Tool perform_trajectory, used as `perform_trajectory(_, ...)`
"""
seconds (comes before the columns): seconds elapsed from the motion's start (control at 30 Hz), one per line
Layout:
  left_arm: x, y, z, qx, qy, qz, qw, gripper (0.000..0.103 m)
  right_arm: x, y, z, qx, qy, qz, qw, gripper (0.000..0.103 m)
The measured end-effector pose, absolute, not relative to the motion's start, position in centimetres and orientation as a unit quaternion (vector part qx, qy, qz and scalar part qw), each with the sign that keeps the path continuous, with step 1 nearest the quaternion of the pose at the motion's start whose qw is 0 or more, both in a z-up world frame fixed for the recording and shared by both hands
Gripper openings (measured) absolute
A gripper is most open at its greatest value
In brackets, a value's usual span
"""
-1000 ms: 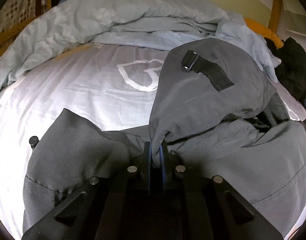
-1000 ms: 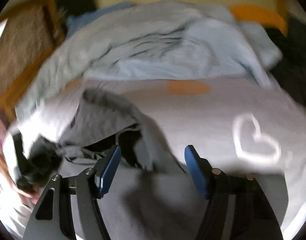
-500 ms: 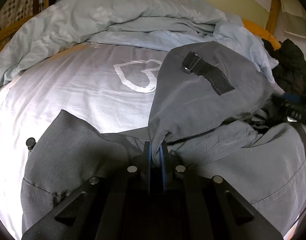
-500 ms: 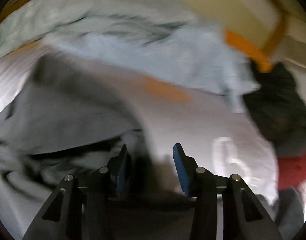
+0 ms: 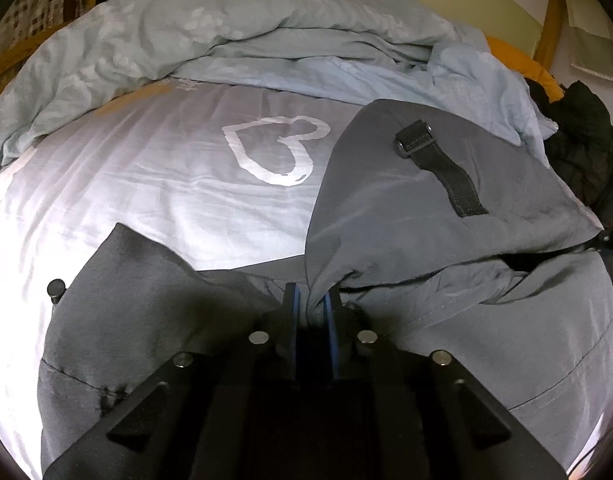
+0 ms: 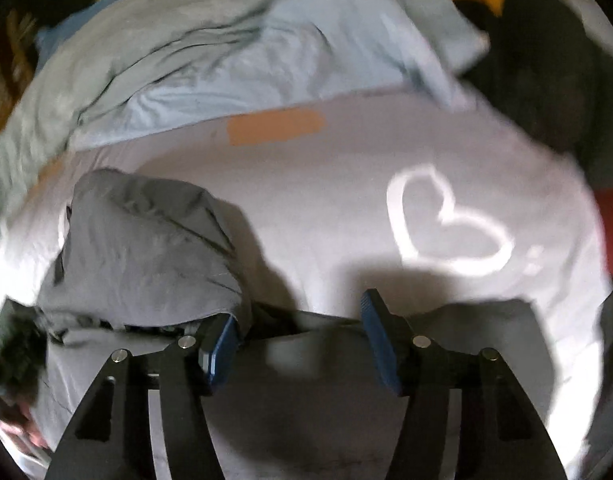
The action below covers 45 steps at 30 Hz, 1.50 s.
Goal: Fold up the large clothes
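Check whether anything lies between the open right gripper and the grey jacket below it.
Nothing visible does. The right gripper hangs open directly over the grey jacket, with only air between its fingers and the fabric. The left gripper is shut on the jacket's hood.

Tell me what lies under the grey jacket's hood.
Under the hood shows the grey jacket body, spread on the white bedsheet. The left gripper pinches its edge; anything deeper is covered.

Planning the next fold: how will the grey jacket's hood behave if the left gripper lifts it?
Likely floppy: the hood drapes in soft creases from the left gripper. Probably light, since a small pinch holds it. Its smooth sheen suggests it may slip.
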<state>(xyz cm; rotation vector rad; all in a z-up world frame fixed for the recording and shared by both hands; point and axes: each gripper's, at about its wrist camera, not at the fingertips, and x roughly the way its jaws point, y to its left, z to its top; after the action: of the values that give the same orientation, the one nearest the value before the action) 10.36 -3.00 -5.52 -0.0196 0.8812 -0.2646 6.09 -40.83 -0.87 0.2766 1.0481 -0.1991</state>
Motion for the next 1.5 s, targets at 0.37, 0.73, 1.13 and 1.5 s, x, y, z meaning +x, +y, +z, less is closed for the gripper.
perform_trajectory(0.37, 9.8, -3.3, -4.1, -0.005, 0.397, -0.160, 0.904, 0.020, 5.1, -37.5, -0.5, 0.034, 0.526, -0.116, 0.842, 0.062)
perform_trajectory(0.73, 10.9, -6.8, 6.5, 0.016, 0.342, -0.177, 0.923, 0.096, 1.1, -38.1, 7.3, -0.005, 0.417, -0.154, 0.896, 0.074)
perform_trajectory(1.13, 29.4, -13.3, -1.9, -0.094, 0.568, -0.103, 0.811, 0.096, 0.9, -46.6, 7.8, 0.024, 0.392, -0.317, 0.863, 0.074)
perform_trajectory(1.5, 26.0, -15.6, 2.1, -0.049, 0.478, -0.180, 0.859, 0.011, 1.3, -41.4, 8.4, -0.081, 0.355, -0.305, 0.880, 0.074)
